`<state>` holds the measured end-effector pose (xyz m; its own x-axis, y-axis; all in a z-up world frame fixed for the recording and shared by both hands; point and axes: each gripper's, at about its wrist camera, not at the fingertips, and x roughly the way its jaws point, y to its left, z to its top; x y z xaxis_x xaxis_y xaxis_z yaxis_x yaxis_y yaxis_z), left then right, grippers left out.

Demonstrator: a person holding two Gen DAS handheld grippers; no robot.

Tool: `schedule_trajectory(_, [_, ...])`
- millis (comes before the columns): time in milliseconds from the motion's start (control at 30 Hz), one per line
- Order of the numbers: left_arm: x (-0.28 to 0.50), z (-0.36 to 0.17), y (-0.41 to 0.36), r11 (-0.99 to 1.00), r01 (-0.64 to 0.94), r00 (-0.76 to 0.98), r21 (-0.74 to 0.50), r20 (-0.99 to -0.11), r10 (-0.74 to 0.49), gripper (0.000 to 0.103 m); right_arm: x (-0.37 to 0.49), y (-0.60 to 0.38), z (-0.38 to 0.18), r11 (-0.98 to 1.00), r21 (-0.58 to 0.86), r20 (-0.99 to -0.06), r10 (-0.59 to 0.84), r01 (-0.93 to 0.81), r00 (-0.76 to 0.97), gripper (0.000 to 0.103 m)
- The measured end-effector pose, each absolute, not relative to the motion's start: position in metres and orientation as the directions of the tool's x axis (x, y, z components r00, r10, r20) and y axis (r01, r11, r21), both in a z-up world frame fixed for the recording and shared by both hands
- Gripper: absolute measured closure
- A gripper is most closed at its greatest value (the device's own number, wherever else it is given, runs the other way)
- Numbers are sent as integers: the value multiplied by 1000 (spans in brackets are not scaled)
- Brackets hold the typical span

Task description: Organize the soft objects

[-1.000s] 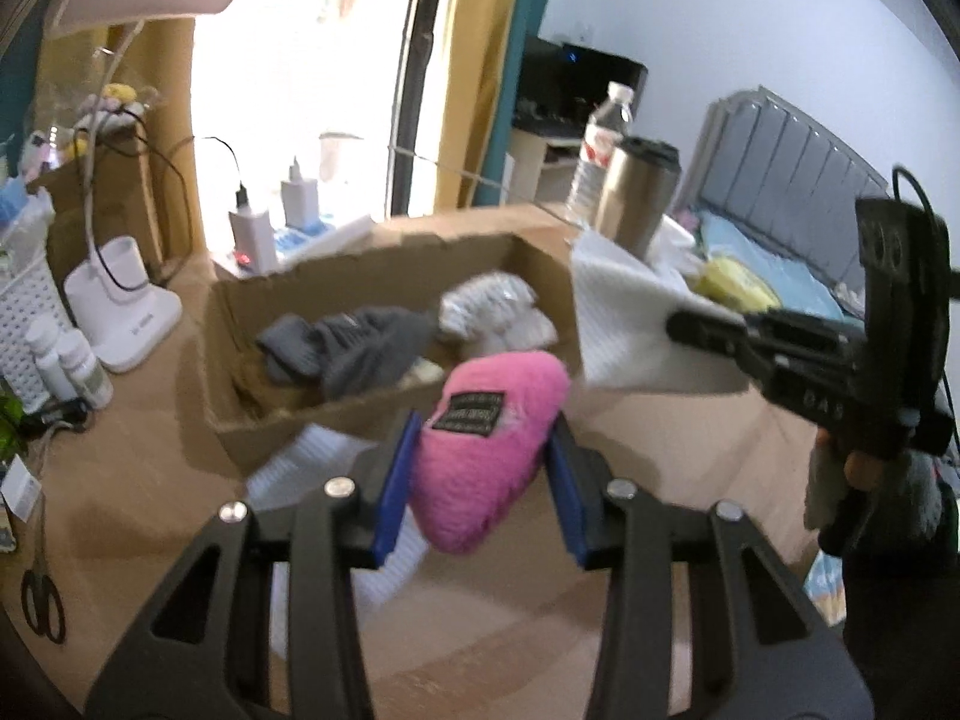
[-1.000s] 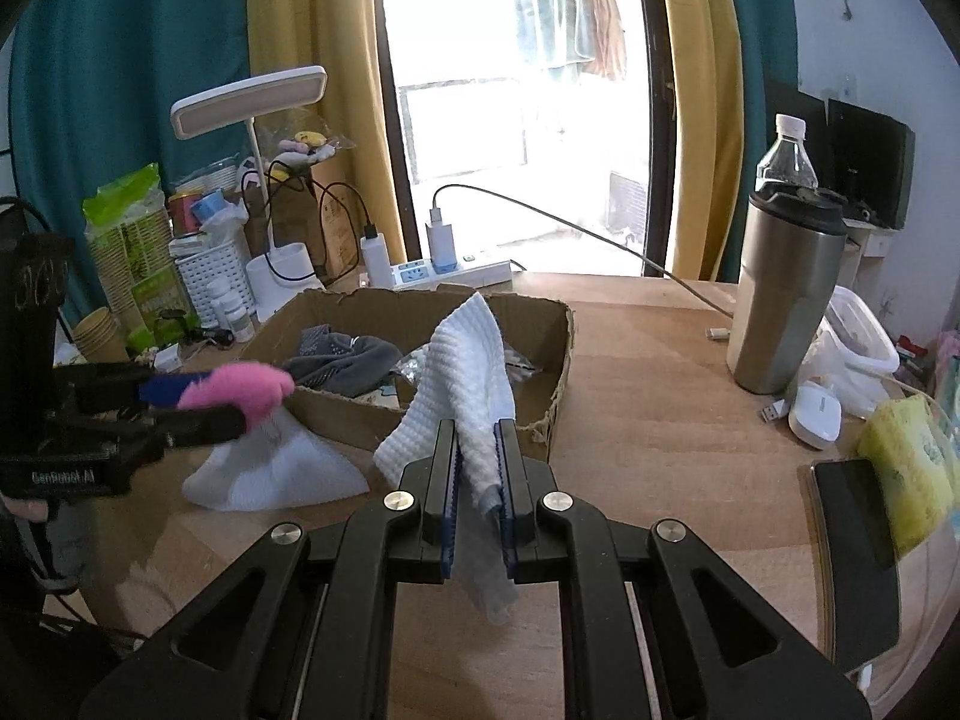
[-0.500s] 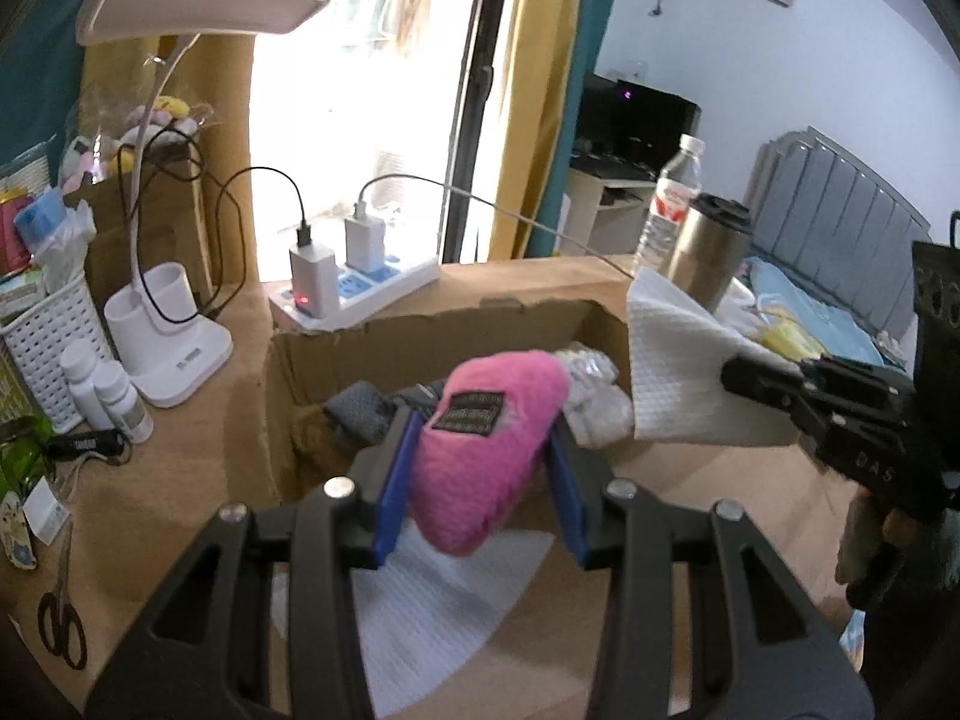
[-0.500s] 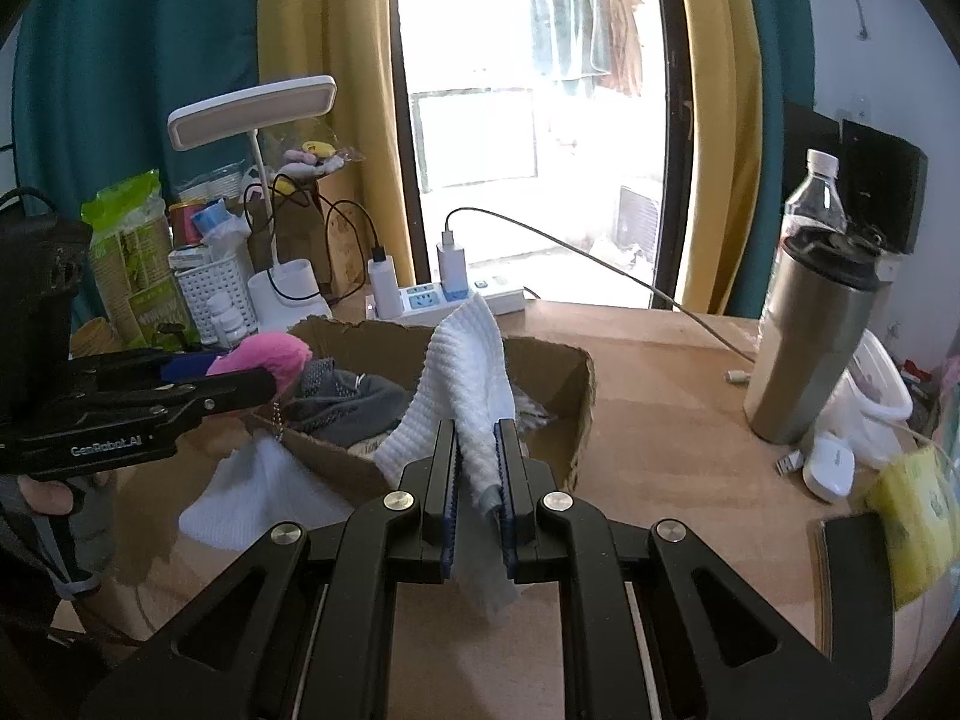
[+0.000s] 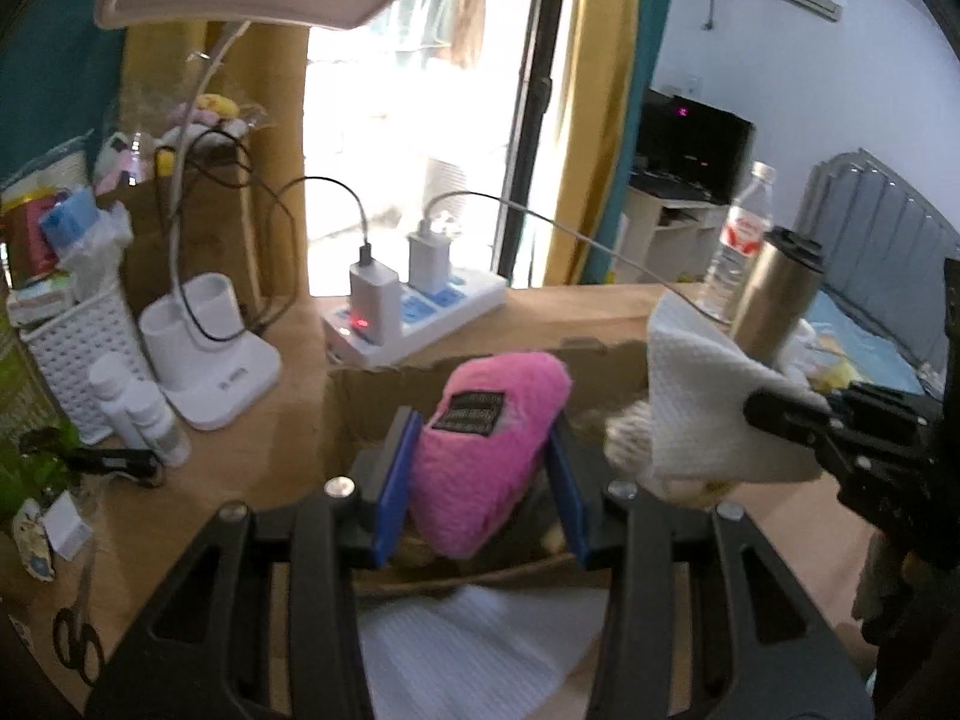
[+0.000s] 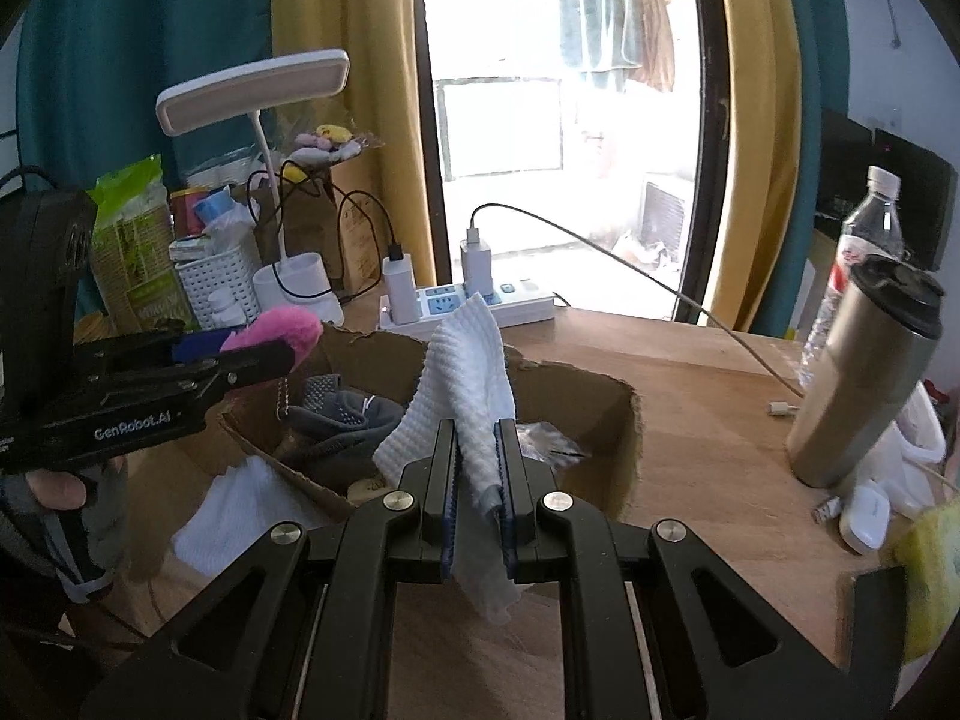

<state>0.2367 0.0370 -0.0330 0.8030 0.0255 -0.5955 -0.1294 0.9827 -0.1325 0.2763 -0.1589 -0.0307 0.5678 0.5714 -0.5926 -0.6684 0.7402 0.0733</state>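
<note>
A white desk lamp (image 6: pixel 273 120) stands at the far left of the wooden table (image 6: pixel 690 396), its base (image 5: pixel 207 354) beside a white lattice basket (image 5: pixel 72 354) and small white bottles (image 5: pixel 141 408). A white power strip (image 6: pixel 486 303) with two chargers plugged in lies along the table's far edge by the window. Near the right edge stand a steel tumbler (image 6: pixel 864 378) and, behind it, a clear water bottle (image 6: pixel 864 240). Black scissors (image 5: pixel 75 630) lie at the near left corner.
</note>
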Motion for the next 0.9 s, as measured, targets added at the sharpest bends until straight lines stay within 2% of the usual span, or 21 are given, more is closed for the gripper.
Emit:
schedule_trajectory(400, [244,-35,54,973,-198,794,-120,-601,87,59,296,-132,-54,701,94,-649,582,-707,491,90])
schedule_trajectory(633, [249,-36,59,970,-210,790,-125,-607,93,59,308,-124,-78,694,132,-698,572,-708,431,90])
schedule_trajectory(900, [257,-43,60,970,-200,781,-139,-620,72,59,307,-122,-80,688,143,-704,576,-712,415,90])
